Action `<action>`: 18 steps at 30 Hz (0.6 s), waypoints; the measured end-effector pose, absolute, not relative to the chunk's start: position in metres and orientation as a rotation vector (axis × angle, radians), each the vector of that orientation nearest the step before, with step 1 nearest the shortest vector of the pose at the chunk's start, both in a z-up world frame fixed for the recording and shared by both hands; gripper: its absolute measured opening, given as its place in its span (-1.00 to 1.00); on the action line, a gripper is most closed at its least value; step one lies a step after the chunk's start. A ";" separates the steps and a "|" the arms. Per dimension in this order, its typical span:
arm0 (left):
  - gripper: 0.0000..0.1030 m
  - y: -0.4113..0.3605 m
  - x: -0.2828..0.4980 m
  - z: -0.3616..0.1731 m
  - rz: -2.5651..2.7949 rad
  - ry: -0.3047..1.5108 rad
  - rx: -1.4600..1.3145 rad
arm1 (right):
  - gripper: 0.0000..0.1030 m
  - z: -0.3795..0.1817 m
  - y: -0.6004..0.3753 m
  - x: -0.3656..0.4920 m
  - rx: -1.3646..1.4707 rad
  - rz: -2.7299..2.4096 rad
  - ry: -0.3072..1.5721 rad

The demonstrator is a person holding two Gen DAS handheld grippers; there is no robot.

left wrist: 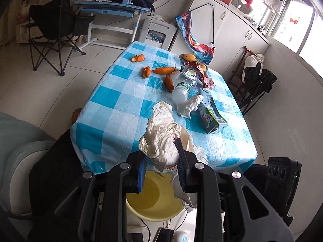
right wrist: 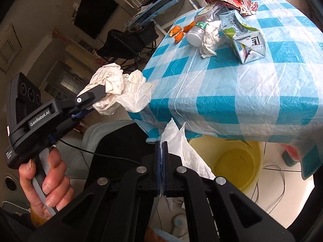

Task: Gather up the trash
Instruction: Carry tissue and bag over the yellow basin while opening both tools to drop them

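Observation:
My left gripper [left wrist: 161, 151] is shut on a large crumpled white paper wad [left wrist: 163, 133], held above the near edge of the table. The right wrist view shows the same gripper [right wrist: 99, 94] and wad [right wrist: 119, 88] to the left of the table corner. My right gripper [right wrist: 163, 143] is shut on a thin white tissue [right wrist: 185, 153], just below the table edge and beside the yellow bucket [right wrist: 234, 161]. The bucket [left wrist: 155, 201] stands on the floor under both grippers. More trash lies on the table: orange peels [left wrist: 163, 70], a plastic bottle [left wrist: 184, 84], a crumpled tissue [left wrist: 189, 104], a milk carton [left wrist: 212, 115] and a red wrapper [left wrist: 203, 74].
The table [left wrist: 121, 109] has a blue and white checked plastic cover. A fruit bowl [left wrist: 189, 57] sits at its far end. A folding chair [left wrist: 54, 34] and a desk [left wrist: 113, 10] stand beyond. A hand [right wrist: 46, 177] grips the left handle. Cables lie on the floor by the bucket.

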State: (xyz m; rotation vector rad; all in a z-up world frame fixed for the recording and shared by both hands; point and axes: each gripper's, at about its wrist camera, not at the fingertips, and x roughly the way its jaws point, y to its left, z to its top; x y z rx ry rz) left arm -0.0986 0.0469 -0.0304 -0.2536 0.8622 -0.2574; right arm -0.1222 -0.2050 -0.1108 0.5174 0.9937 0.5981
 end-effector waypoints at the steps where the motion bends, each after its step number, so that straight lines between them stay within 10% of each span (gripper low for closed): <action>1: -0.53 0.045 -0.102 -0.033 -0.259 0.870 -0.246 | -0.95 -0.113 -0.207 -0.126 0.516 0.586 1.002; 5: -0.53 0.037 -0.114 -0.043 -0.262 0.914 -0.203 | -0.80 -0.114 -0.217 -0.134 0.514 0.532 1.002; 8: -0.49 0.027 -0.122 -0.056 -0.268 0.977 -0.164 | -0.18 -0.106 -0.225 -0.142 0.505 0.481 0.967; 18: 0.16 0.013 -0.139 -0.064 -0.275 1.039 -0.090 | -0.13 -0.101 -0.238 -0.141 0.515 0.430 0.893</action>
